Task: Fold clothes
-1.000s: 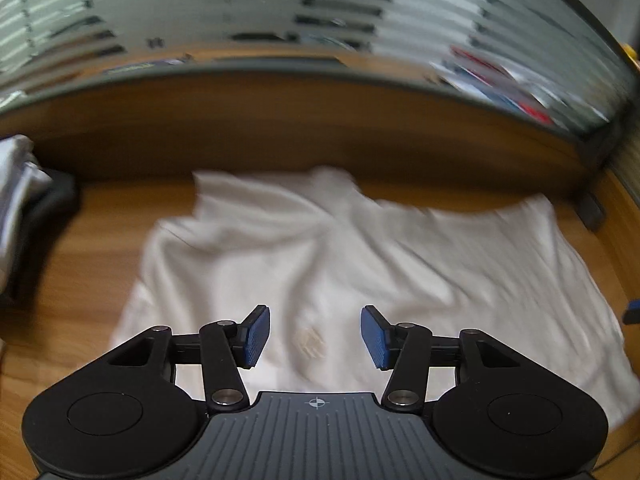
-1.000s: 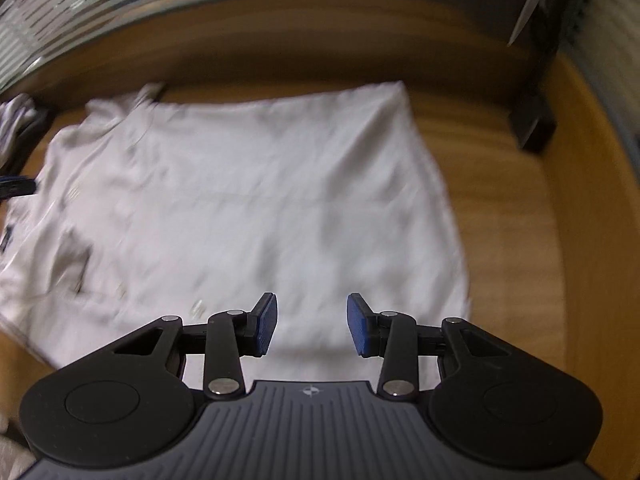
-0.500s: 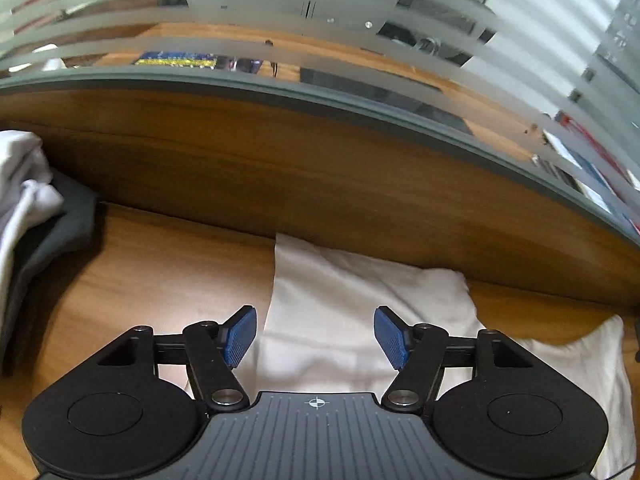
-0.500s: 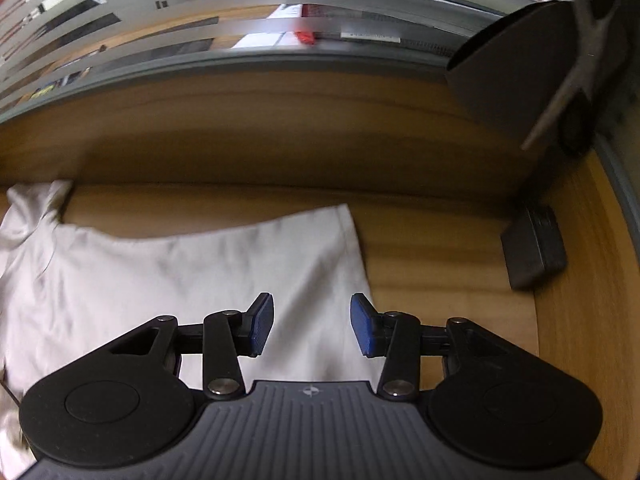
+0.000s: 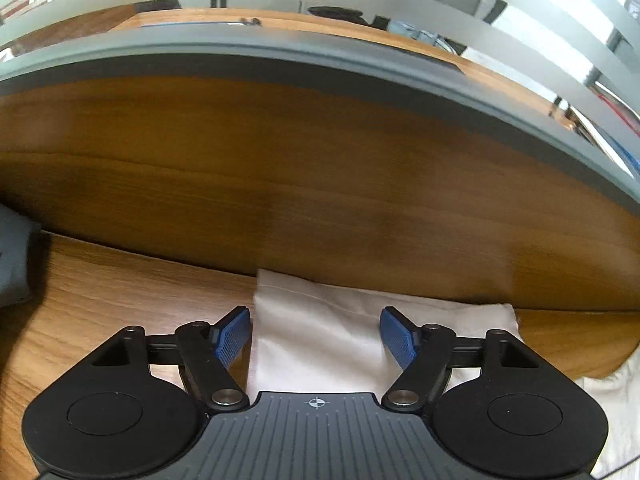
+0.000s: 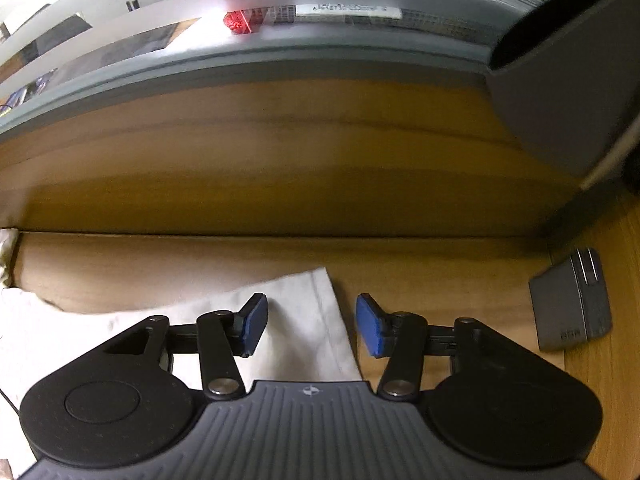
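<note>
A white shirt (image 5: 320, 320) lies flat on the wooden table. In the left wrist view its far sleeve end lies against the back panel, right in front of my left gripper (image 5: 315, 336), which is open with the cloth between its blue pads and empty. In the right wrist view the shirt's far right corner (image 6: 308, 312) lies between the pads of my right gripper (image 6: 310, 326), also open and empty. Most of the shirt is hidden below both gripper bodies.
A wooden back panel (image 5: 320, 184) rises just beyond the shirt, with striped frosted glass above. A grey box (image 6: 572, 308) sits on the table at the right, under a dark lamp shade (image 6: 568, 80). Dark folded cloth (image 5: 12, 256) lies at the far left.
Both grippers have moved forward over the shirt toward the back panel, from its middle to its far edge. Both have opened wider.
</note>
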